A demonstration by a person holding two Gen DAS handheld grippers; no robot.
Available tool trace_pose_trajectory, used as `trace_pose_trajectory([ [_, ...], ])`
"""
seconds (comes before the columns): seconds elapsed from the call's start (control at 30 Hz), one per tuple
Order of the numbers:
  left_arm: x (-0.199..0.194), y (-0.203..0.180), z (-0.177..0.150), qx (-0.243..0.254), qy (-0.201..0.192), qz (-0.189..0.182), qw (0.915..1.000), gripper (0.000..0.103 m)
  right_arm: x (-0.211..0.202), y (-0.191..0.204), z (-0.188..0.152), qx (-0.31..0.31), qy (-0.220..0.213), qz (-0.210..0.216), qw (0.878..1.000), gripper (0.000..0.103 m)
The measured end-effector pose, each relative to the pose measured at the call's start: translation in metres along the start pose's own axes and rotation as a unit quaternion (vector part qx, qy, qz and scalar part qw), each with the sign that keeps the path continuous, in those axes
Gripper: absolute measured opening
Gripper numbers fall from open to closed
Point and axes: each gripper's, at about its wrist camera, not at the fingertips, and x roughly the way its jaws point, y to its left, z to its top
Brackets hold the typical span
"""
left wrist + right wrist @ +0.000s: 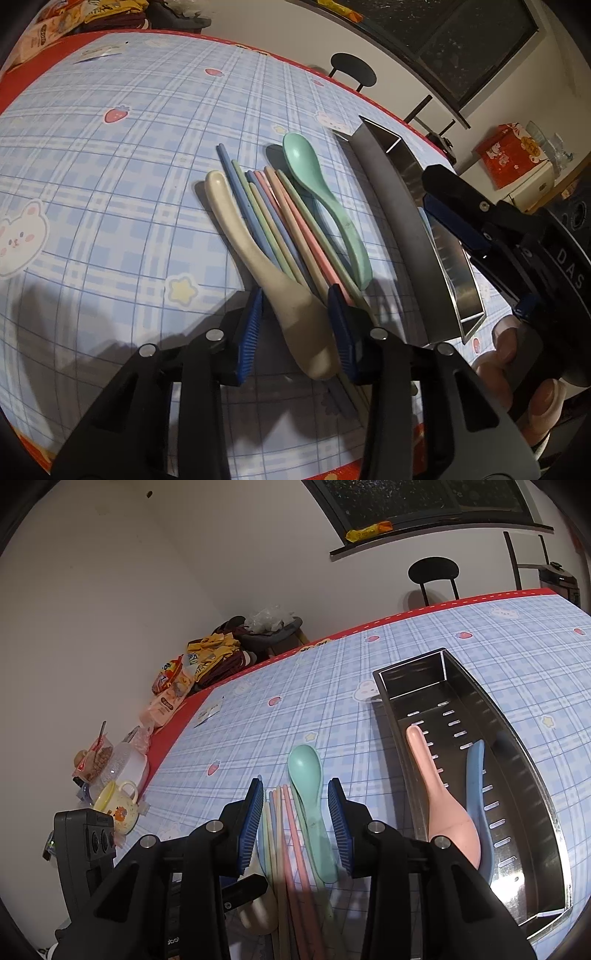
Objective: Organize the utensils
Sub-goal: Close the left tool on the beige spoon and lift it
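Blue pads of the left gripper (pixel 295 325) straddle the cream spoon (pixel 258 266) on the checked tablecloth (pixel 110 184), not gripping. Right gripper (pixel 297 823) hangs unclenched over the green spoon (pixel 310 794); metal tray (pixel 524 775) alongside.

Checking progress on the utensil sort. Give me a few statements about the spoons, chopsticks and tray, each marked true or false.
1. The pink spoon lies inside the metal tray. True.
2. The green spoon is in the tray. False: it lies on the tablecloth beside the chopsticks.
3. The beige spoon sits between the left hand-held gripper fingers. True.
4. The tray holds chopsticks. False: only the pink spoon and a blue spoon show in it.
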Motion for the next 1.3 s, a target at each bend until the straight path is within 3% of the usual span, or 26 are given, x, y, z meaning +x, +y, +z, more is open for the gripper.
trace_pose_trajectory([
  [0.2,-0.001,0.002,-0.002,0.001,0.0,-0.012,0.9999,0.032,0.0,0.0,0.0,0.001,0.0,-0.001,1.0,0.036],
  [0.27,-0.002,0.001,-0.004,0.008,0.002,-0.021,0.9998,0.018,0.0,0.001,0.0,0.001,0.0,0.0,1.0,0.036],
  [0.33,-0.001,-0.002,-0.005,0.018,0.004,-0.014,0.9997,0.015,0.0,0.001,-0.001,0.0,0.0,0.0,1.0,0.036],
  [0.6,-0.019,0.013,0.001,0.041,-0.034,0.012,0.9985,0.015,0.005,0.007,-0.005,-0.011,0.01,0.007,1.0,0.032],
  [0.9,-0.049,0.037,0.003,0.107,-0.088,0.068,0.988,0.014,0.019,0.03,-0.021,-0.063,0.05,0.021,0.997,0.019],
  [1.07,-0.049,0.05,-0.003,0.108,-0.092,0.056,0.9883,0.014,0.021,0.047,-0.032,-0.108,0.065,0.014,0.992,0.015],
  [1.3,-0.042,0.044,-0.01,0.135,-0.082,0.027,0.9872,0.014,0.015,0.053,-0.048,-0.155,0.094,-0.034,0.983,0.015],
])
